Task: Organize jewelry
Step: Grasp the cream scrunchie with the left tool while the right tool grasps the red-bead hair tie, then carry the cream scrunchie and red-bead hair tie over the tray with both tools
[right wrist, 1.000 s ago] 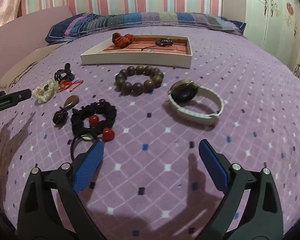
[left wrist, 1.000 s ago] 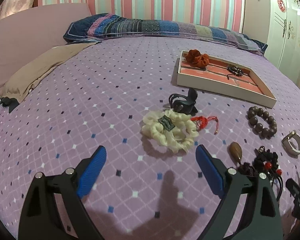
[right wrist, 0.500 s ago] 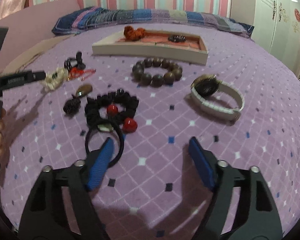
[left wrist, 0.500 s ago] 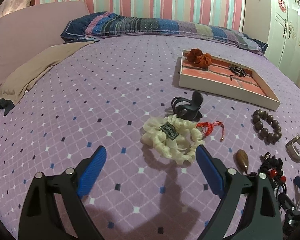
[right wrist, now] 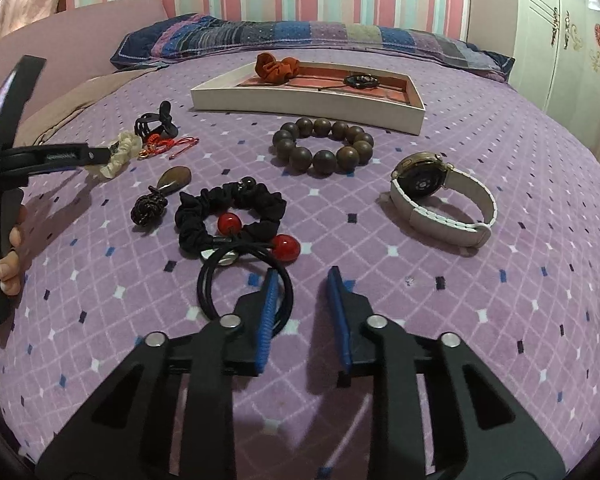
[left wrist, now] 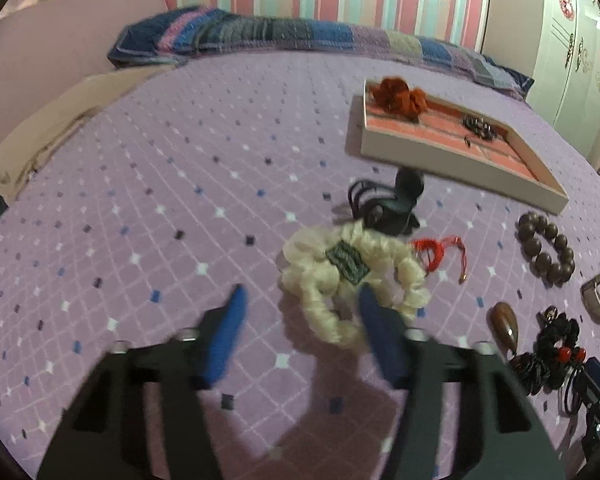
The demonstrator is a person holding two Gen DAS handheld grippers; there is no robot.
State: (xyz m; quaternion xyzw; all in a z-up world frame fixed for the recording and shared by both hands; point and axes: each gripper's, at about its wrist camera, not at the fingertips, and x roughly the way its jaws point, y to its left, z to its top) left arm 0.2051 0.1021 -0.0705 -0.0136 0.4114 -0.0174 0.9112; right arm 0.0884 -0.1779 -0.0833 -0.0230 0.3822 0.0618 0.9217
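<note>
A cream scrunchie (left wrist: 352, 280) with a dark label lies on the purple bedspread (left wrist: 140, 220). My left gripper (left wrist: 300, 312) is blurred and its jaws are closing. The scrunchie's near loop sits between the fingers, and the pads are not pressing on it. In the right wrist view a thin black hair tie (right wrist: 208, 284) lies just below a black scrunchie with red beads (right wrist: 196, 208). My right gripper (right wrist: 303, 292) is closing too. Its left finger (right wrist: 270, 304) lies over the tie's right arc, and the gap is otherwise bare bedspread.
A white tray (right wrist: 300, 102) at the back holds an orange scrunchie (right wrist: 276, 68) and a dark bracelet (right wrist: 360, 80). Loose on the bed are a black claw clip (right wrist: 156, 122), a red cord (right wrist: 168, 146), a wooden bead bracelet (right wrist: 324, 160), a watch (right wrist: 420, 180) and a brown pendant (right wrist: 174, 178).
Both grippers' jaws have narrowed a good deal. The left gripper has come forward and down onto the cream scrunchie. The right gripper now stands at the black hair tie.
</note>
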